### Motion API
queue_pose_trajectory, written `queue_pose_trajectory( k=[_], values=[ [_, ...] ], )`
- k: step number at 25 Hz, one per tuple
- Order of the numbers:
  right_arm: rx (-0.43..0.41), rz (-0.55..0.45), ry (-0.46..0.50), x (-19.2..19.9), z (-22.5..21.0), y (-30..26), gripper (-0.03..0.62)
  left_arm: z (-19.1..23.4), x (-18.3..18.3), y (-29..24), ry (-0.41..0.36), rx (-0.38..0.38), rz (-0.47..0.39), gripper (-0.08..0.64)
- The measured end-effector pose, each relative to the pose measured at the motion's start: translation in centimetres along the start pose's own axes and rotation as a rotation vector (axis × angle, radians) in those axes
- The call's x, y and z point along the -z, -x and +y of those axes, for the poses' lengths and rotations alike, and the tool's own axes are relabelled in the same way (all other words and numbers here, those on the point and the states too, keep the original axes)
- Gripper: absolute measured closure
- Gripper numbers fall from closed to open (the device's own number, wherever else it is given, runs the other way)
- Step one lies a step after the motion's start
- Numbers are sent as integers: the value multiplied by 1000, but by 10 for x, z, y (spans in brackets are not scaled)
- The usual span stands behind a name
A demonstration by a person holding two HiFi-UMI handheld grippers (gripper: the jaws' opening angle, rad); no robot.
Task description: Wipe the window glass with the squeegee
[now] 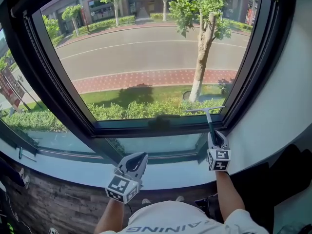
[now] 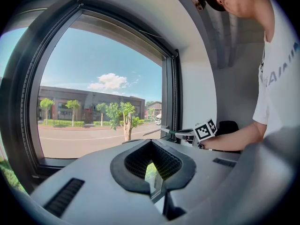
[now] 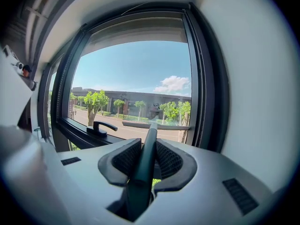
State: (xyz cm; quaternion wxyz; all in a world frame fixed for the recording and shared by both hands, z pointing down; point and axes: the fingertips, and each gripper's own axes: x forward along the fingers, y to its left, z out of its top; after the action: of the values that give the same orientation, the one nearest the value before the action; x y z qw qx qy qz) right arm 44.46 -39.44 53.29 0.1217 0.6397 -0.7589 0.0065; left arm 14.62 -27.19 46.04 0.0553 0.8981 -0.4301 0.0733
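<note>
The squeegee has a dark green handle and a thin crosswise blade. Its blade rests at the lower right corner of the window glass, just above the black bottom frame. My right gripper is shut on the handle, which runs up between the jaws in the right gripper view to the blade. My left gripper hovers over the sill at lower centre, shut and holding nothing, apart from the glass; its jaws are bare. The left gripper view also shows the squeegee.
The black window frame surrounds the pane, with a white wall close on the right. A black window handle sits on the bottom frame to the left. Below lie a pale sill, a lower glass pane and something dark at right.
</note>
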Motion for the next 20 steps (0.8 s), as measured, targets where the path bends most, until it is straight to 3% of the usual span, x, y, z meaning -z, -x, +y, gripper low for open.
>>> queue_pose_trajectory(
  k=[9, 20],
  values=[
    [-8, 74, -67, 31, 3, -9, 494, 1, 3, 0, 25, 5, 2, 545],
    [0, 96, -30, 44, 8, -13, 494, -1, 7, 1, 35, 1, 10, 545]
  ],
)
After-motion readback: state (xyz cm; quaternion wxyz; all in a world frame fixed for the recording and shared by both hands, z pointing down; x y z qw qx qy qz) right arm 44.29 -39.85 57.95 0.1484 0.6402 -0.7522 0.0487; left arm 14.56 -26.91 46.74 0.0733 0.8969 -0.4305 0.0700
